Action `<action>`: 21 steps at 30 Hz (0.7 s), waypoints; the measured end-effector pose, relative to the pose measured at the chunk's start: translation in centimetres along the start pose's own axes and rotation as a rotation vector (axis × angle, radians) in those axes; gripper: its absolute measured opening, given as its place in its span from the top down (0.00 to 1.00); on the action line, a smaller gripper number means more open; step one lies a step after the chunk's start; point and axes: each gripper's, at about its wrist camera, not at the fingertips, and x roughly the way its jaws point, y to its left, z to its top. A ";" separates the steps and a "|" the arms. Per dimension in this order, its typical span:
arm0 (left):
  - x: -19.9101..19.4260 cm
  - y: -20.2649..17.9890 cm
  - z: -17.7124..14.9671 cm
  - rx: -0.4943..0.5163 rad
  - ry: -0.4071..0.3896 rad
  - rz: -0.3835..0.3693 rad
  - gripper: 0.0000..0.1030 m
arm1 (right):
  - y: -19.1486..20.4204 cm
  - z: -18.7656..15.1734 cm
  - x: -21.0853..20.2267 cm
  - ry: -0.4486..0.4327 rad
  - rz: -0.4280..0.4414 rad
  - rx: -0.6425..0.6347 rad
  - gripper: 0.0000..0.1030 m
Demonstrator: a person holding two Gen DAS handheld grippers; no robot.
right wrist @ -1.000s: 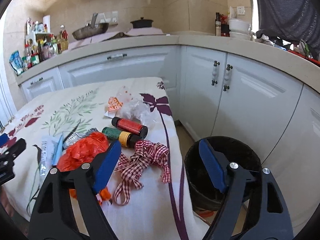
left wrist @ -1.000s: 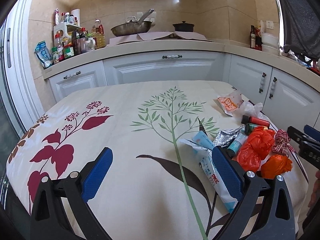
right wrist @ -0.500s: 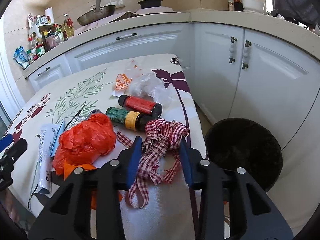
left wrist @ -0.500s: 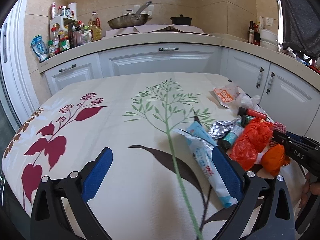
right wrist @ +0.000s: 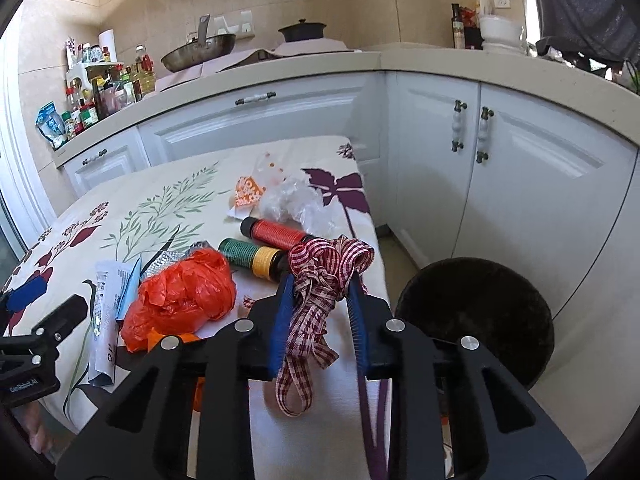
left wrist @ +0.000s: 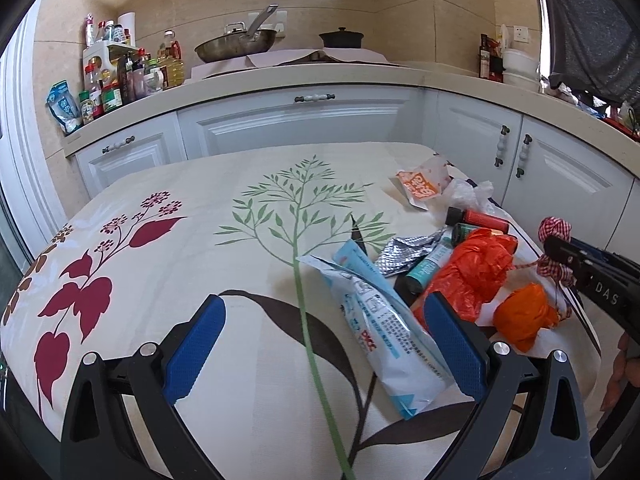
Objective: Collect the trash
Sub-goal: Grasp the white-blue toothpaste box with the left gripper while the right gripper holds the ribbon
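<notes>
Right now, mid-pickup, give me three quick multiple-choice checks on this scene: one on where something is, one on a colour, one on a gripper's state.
1. Where is the black bin?
A. On the counter
B. On the floor, off the table's right edge
C. On the table

2. What colour is the crumpled plastic bag left of the ribbon?
A. Orange-red
B. Green
C. White

3. What is the left gripper doing?
A. Gripping the bag
B. Shut on a wrapper
C. Open, holding nothing

Answers: 1 B, it stands low beside the tablecloth edge, by the cabinets. 2 A, plainly orange-red. 3 C, its jaws are spread over bare cloth, while the right gripper clamps the checked ribbon.
</notes>
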 end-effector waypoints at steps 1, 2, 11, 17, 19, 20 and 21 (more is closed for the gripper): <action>0.0 -0.2 -0.1 0.001 0.002 -0.003 0.06 | -0.1 0.0 -0.3 -0.005 -0.008 -0.002 0.75; 0.0 -0.4 -0.1 0.003 0.005 -0.005 0.06 | -0.3 0.0 -0.5 -0.011 -0.016 -0.004 0.75; 0.9 -1.9 -1.0 0.000 0.056 -0.022 0.06 | -2.2 -0.6 -2.1 -0.030 -0.050 0.021 0.75; 1.0 -1.8 -1.8 0.005 0.068 -0.002 0.07 | -2.7 -1.2 -2.1 -0.023 -0.046 0.037 0.75; 0.9 -1.8 -1.9 0.017 0.060 0.006 0.07 | -2.6 -1.4 -2.2 -0.023 -0.044 0.037 0.75; 0.8 -1.8 -2.0 0.026 0.056 0.007 0.08 | -2.6 -1.4 -2.2 -0.023 -0.043 0.036 0.75; 0.7 -1.8 -2.1 0.033 0.054 0.006 0.09 | -2.5 -1.4 -2.2 -0.023 -0.043 0.036 0.75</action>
